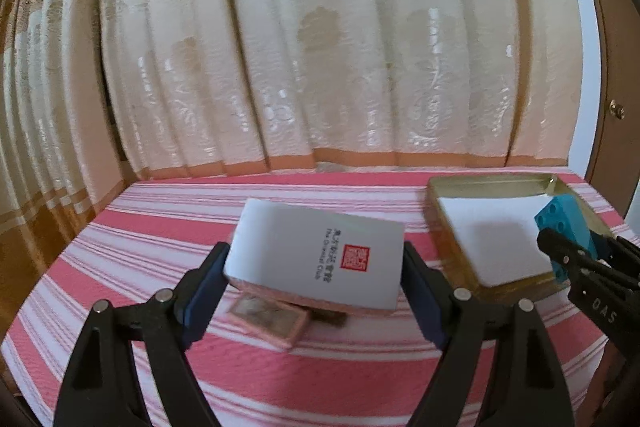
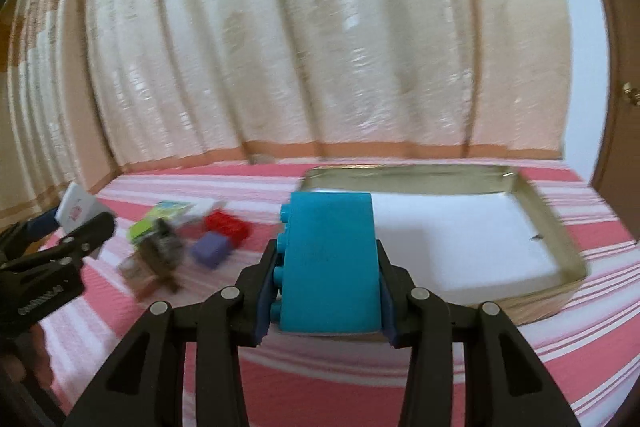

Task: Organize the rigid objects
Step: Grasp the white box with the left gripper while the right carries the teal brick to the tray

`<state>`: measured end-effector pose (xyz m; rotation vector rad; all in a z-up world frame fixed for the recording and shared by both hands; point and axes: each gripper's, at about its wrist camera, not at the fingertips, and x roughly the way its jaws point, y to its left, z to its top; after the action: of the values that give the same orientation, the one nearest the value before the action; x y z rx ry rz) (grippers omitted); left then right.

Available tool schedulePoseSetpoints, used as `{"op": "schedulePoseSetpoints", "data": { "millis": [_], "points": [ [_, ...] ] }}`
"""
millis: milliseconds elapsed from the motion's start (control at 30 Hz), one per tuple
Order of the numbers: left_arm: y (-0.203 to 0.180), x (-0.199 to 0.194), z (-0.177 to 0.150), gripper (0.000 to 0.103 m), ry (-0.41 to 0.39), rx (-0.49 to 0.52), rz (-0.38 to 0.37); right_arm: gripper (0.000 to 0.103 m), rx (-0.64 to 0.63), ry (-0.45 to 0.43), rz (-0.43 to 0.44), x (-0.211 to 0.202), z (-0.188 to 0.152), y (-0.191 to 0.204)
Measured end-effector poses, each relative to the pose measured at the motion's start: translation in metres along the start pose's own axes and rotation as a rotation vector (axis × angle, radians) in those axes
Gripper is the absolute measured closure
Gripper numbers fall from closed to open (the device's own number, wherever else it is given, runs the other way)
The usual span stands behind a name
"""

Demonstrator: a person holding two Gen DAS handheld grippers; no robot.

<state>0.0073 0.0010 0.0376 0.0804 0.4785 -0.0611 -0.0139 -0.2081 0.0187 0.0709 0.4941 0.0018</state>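
**Q:** Left wrist view first: what is held, and what could go wrong?

**A:** The left gripper (image 1: 314, 279) pinches a white box (image 1: 316, 255) by its two side edges, lifted clear of the bed. The box is tilted, so in my judgement it could pivot or slip free. A small pink-edged box (image 1: 270, 321) lies directly beneath and might be struck if it fell.

**Q:** And the right wrist view?

**A:** The right gripper (image 2: 324, 281) is clamped on a teal building block (image 2: 330, 263), held near the front of a gold tray (image 2: 560, 247) with a white liner. Blur suggests fast movement; the block could clip the tray's rim. Red, purple and green pieces (image 2: 188, 239) sit loose to the left.

**Q:** The surroundings?

**A:** A pink-and-white striped bedcover (image 1: 160, 227), soft and uneven. Behind it hangs a cream patterned curtain (image 1: 280, 47); a brown door (image 2: 624, 107) stands at right.
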Motion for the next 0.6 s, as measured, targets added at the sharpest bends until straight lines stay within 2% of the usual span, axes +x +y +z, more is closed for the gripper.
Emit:
{"op": "schedulePoseSetpoints", "data": {
  "millis": [367,467,600],
  "points": [
    [-0.084,0.023,0.019,0.02,0.004,0.026,-0.098,0.058,0.082,-0.022,-0.241,0.013,0.012,-0.097],
    [-0.105,0.031,0.024,0.02,0.007,0.031,-0.127,0.058,0.088,-0.014,-0.281,0.019,0.013,-0.113],
    [-0.133,0.041,0.026,0.02,0.013,0.047,-0.147,0.058,0.104,0.022,-0.285,0.028,0.01,-0.124]
  ]
}}
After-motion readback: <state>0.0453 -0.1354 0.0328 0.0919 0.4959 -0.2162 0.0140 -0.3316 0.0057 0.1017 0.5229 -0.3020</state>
